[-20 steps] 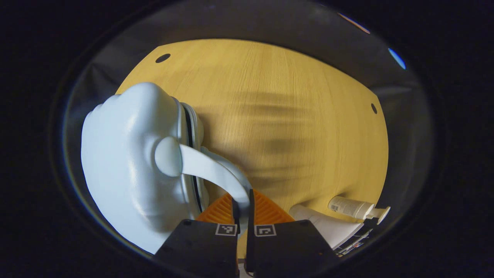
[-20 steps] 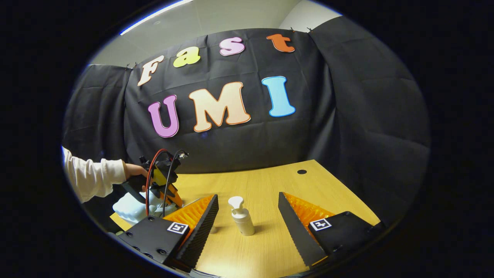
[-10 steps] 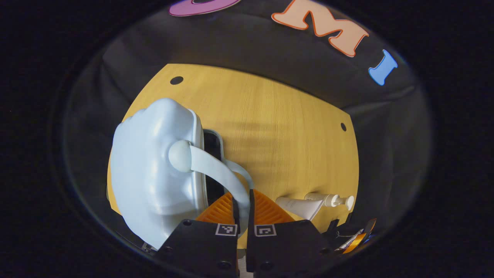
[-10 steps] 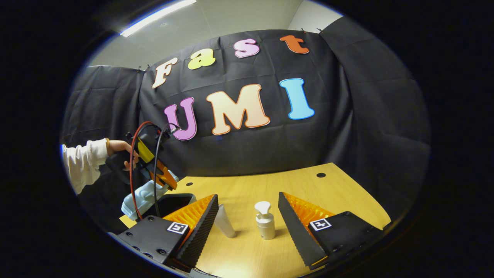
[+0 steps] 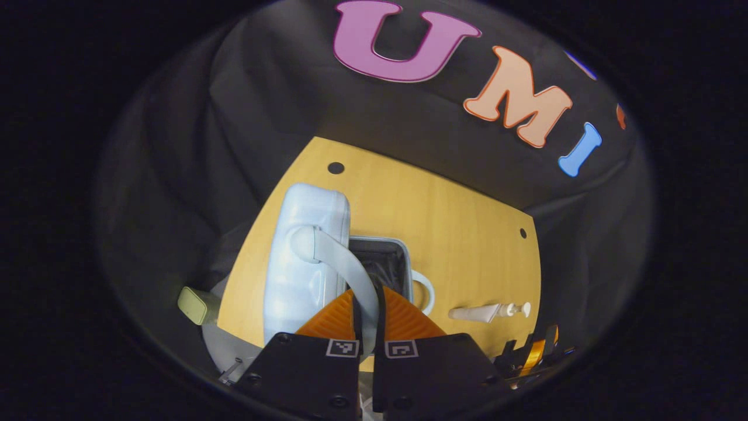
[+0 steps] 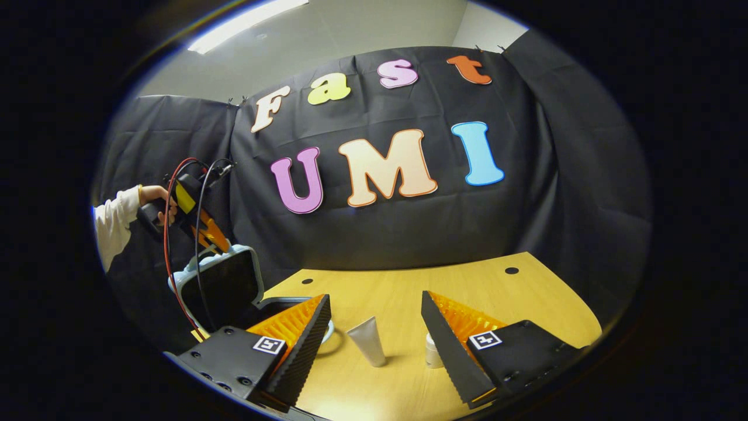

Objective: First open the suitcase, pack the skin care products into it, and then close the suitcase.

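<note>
- Where the left gripper view looks down, the left gripper (image 5: 367, 310) pinches the curved handle (image 5: 345, 266) of the glossy pale-blue suitcase (image 5: 304, 257), lid raised over a dark lining.
- Right gripper view: the right gripper (image 6: 374, 327) stands spread wide; a tapered white tube (image 6: 367, 346) stands upright between its fingers on the wood-grain table (image 6: 467, 286).

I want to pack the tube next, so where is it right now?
In the right gripper view the tube stands cap-down on the table between the right gripper fingers, with the open suitcase to its left.
</note>
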